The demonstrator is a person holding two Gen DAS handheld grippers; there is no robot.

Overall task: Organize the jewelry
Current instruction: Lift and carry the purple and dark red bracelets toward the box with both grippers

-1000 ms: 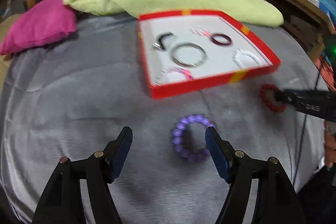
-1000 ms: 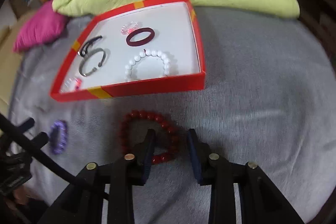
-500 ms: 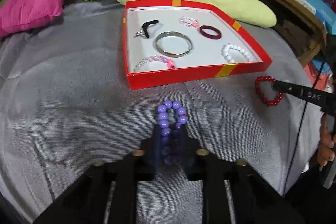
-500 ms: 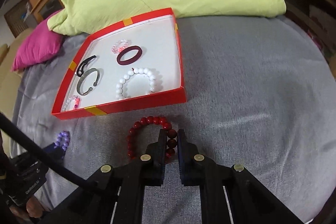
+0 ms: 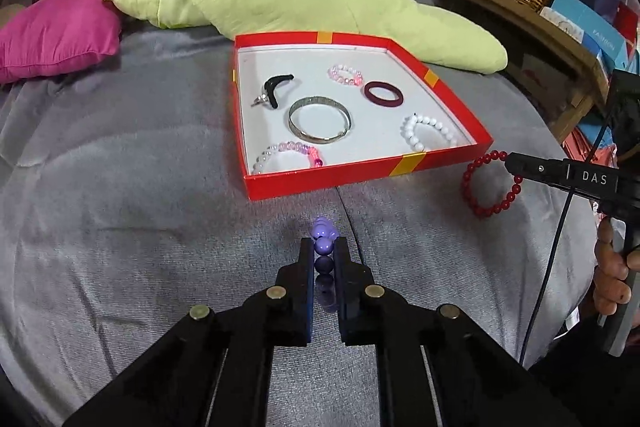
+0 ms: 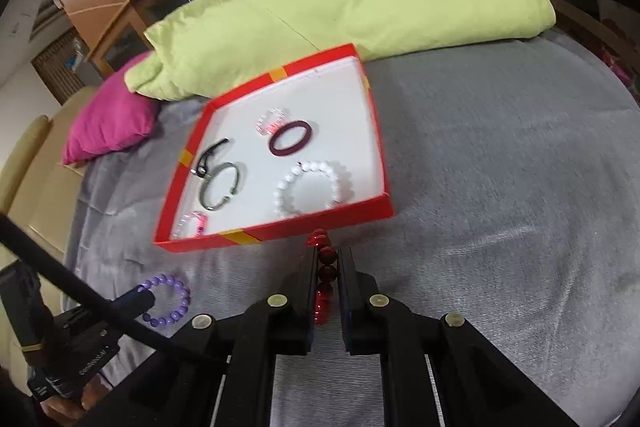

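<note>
The left gripper [image 5: 323, 251] is pinching the purple bead bracelet [image 5: 324, 247] edge-on, its jaws clenched on the strand so the loop is standing upright between them, clear of the grey blanket [image 5: 140, 227], as the right wrist view suggests. Gripping across the beads rather than around the loop is probably what is letting such thin jaws hold a slack elastic ring without it rolling away.

The right gripper [image 6: 325, 263] is doing the same with the red bead bracelet [image 6: 323, 267]: jaws closed on one run of beads, the rest of the loop hanging free, just in front of the near wall of the red box [image 6: 280, 233].

That shallow box is serving as the collecting tray. Inside, each piece is lying flat and apart from its neighbours: a metal bangle [image 5: 320, 119], a white pearl bracelet [image 5: 429, 133], a dark maroon ring-shaped band [image 5: 383, 93], a pink bead bracelet [image 5: 345, 74], a clear-and-pink bead bracelet [image 5: 289, 154] and a black clasp piece [image 5: 276, 89]. The spacing is likely meant to keep them from tangling.

Both bracelets are outside the box, so the next move is probably carrying them over the low wall.
</note>
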